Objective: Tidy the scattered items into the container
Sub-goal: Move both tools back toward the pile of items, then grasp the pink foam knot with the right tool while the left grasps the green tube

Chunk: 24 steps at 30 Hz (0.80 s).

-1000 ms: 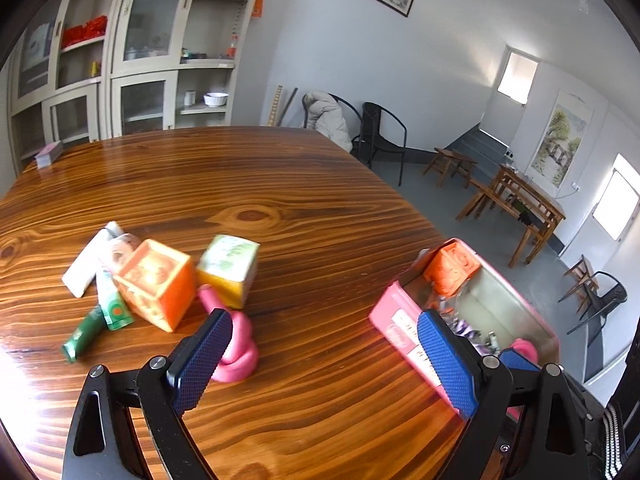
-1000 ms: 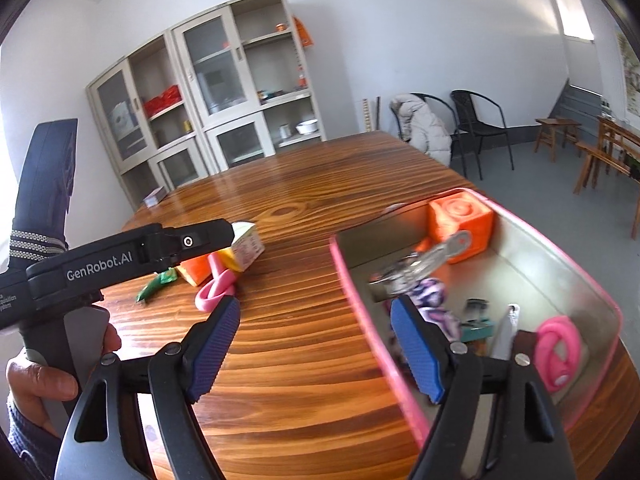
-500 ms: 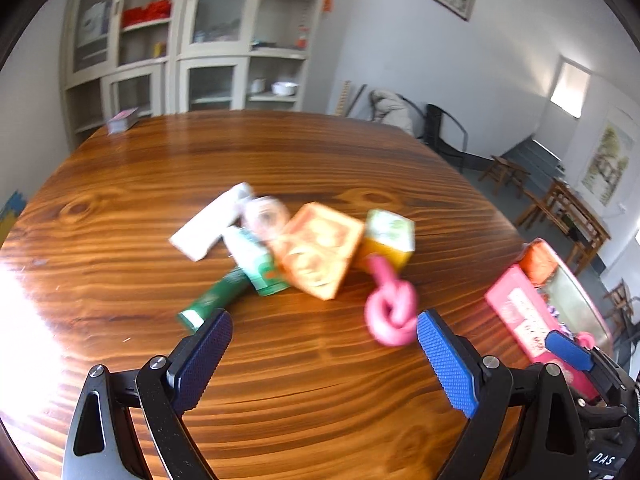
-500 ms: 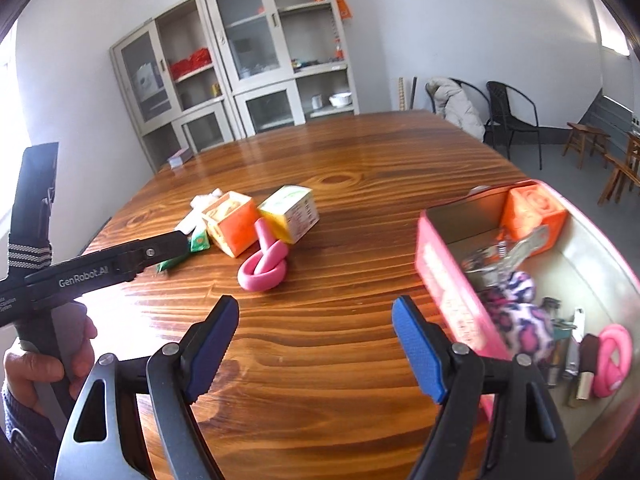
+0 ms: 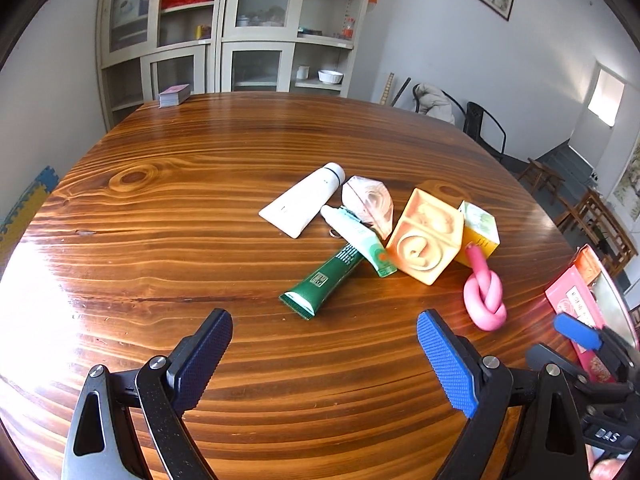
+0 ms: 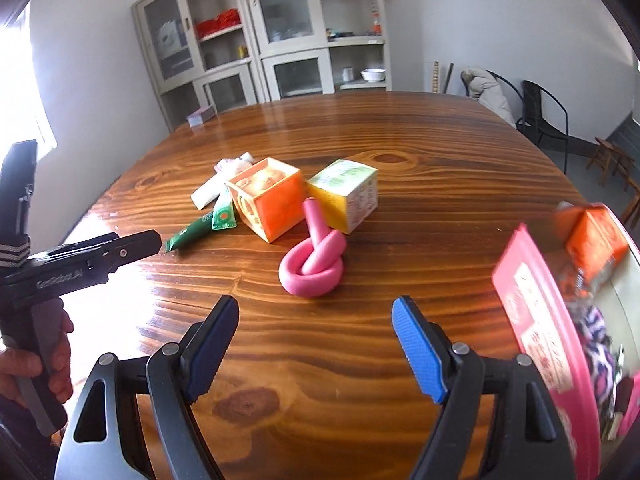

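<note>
A cluster of loose items lies mid-table: a white tube [image 5: 304, 202], a green tube [image 5: 326, 277], a small green-and-white tube [image 5: 360, 240], a pinkish wrapped lump [image 5: 370, 200], an orange block [image 5: 424, 236], a yellow-green box [image 5: 480, 229] and a knotted pink tube [image 5: 485, 292]. My left gripper [image 5: 324, 344] is open and empty, just short of the green tube. My right gripper [image 6: 316, 322] is open and empty, with the knotted pink tube [image 6: 314, 264] just ahead of its jaws. The pink-walled container [image 6: 536, 320] at the right holds an orange block [image 6: 598, 240] and several small things.
The wooden table [image 5: 180, 220] has a small stack of cards [image 5: 174, 94] at its far edge. A cabinet [image 5: 240, 28] stands behind it, with chairs [image 5: 484, 128] to the right. A hand [image 6: 24, 372] holds the left gripper's handle at the left of the right wrist view.
Both views have swung left from the container toward the cluster of items. The container has slid to the right edge of each view. Both grippers have stayed open and empty.
</note>
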Each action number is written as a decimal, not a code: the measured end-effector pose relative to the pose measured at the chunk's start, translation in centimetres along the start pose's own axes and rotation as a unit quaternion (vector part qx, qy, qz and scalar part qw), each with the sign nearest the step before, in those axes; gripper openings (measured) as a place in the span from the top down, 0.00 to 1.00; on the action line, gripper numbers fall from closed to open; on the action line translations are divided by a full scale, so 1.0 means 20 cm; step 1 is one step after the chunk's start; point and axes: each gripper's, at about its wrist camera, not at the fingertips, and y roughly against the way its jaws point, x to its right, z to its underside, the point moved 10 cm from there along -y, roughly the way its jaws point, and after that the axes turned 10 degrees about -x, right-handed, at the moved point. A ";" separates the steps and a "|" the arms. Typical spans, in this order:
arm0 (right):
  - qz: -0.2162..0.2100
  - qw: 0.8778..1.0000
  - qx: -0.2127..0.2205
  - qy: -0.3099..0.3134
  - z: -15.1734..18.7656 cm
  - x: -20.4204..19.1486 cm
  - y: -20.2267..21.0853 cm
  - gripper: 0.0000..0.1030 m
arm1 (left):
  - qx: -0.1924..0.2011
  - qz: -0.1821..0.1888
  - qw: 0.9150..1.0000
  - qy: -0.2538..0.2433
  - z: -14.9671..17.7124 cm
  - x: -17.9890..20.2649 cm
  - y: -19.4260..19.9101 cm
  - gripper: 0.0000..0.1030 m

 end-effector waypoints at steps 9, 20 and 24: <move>0.026 0.999 -0.046 0.009 -0.09 0.00 -0.22 0.20 | -0.013 -0.015 1.000 -0.010 0.02 -0.03 -0.04 0.07; 0.049 0.997 -0.053 0.041 -0.11 0.00 -0.32 0.39 | -0.033 -0.025 0.999 -0.005 0.04 -0.07 -0.12 0.07; 0.043 0.997 -0.055 0.041 -0.11 0.01 -0.32 0.50 | -0.034 -0.032 0.999 -0.009 0.04 -0.07 -0.14 0.07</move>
